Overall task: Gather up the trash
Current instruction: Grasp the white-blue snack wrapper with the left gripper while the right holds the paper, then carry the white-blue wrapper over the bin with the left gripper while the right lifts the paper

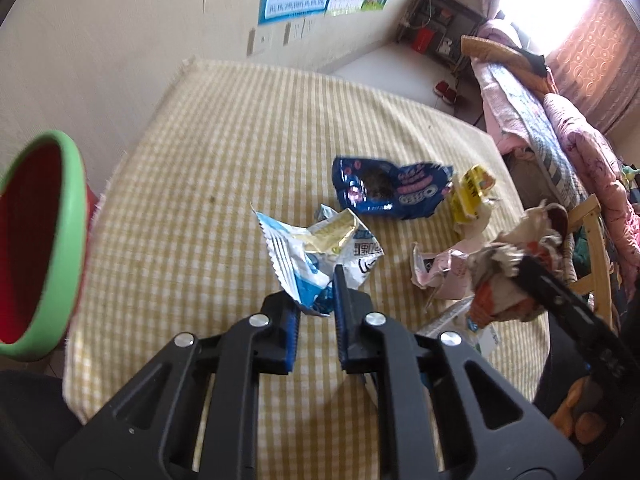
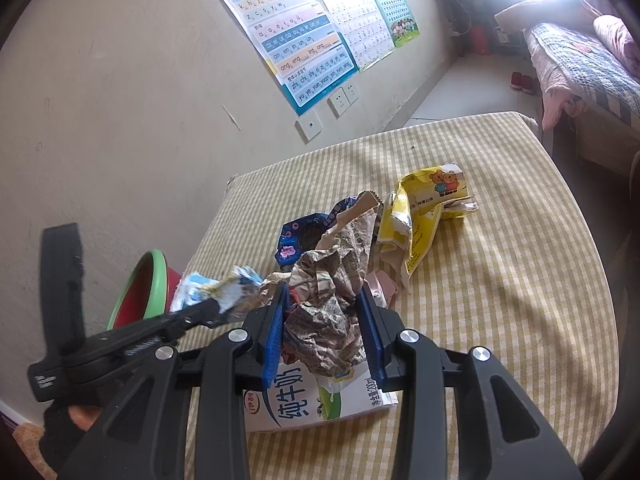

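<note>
While edge-side, bin (image 1: 76, 216) beside table (image 1: 168, 184)

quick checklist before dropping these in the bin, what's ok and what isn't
1. Left hand-held gripper pinching the blue-white wrapper: ok.
2. Right hand-held gripper clamped on the crumpled paper: ok.
3. Bin within view, mouth open: ok.
4. Wrapper clear of the table: cannot tell.
5. Table cleared: not ok; Oreo bag, yellow carton and milk carton remain.
</note>
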A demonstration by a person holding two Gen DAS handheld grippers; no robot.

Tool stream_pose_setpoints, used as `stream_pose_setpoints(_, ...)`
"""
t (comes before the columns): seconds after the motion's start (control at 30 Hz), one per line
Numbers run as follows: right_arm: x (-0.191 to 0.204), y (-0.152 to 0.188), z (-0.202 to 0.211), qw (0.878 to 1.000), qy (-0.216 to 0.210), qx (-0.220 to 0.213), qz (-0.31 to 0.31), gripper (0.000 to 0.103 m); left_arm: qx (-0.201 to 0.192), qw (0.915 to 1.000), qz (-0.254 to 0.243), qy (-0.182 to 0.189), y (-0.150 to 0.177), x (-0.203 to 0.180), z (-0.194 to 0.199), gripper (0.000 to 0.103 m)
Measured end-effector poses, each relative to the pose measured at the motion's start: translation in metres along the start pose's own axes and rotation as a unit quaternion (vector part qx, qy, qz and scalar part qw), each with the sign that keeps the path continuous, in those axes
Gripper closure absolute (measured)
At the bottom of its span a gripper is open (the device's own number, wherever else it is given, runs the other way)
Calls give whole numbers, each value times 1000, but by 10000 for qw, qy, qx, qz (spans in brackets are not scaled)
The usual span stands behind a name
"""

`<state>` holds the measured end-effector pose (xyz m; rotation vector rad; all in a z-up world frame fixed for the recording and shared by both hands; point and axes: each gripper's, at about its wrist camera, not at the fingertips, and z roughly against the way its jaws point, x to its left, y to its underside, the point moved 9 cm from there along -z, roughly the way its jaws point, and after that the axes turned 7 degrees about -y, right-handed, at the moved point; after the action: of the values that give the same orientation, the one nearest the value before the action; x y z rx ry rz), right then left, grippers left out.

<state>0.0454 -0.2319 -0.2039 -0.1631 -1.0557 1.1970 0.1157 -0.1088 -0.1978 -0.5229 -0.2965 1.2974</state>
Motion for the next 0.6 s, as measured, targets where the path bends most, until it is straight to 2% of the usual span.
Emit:
stream_pose_setpoints(0.27, 24, 5, -2, 9993, 34, 105, 356, 68, -616, 9978, -196, -163, -13, 13, 45, 89)
stream_pose_setpoints(0.6, 61, 21, -5, 9965, -77, 365, 742, 68, -896, 9955, -52, -300, -9, 39, 69, 89)
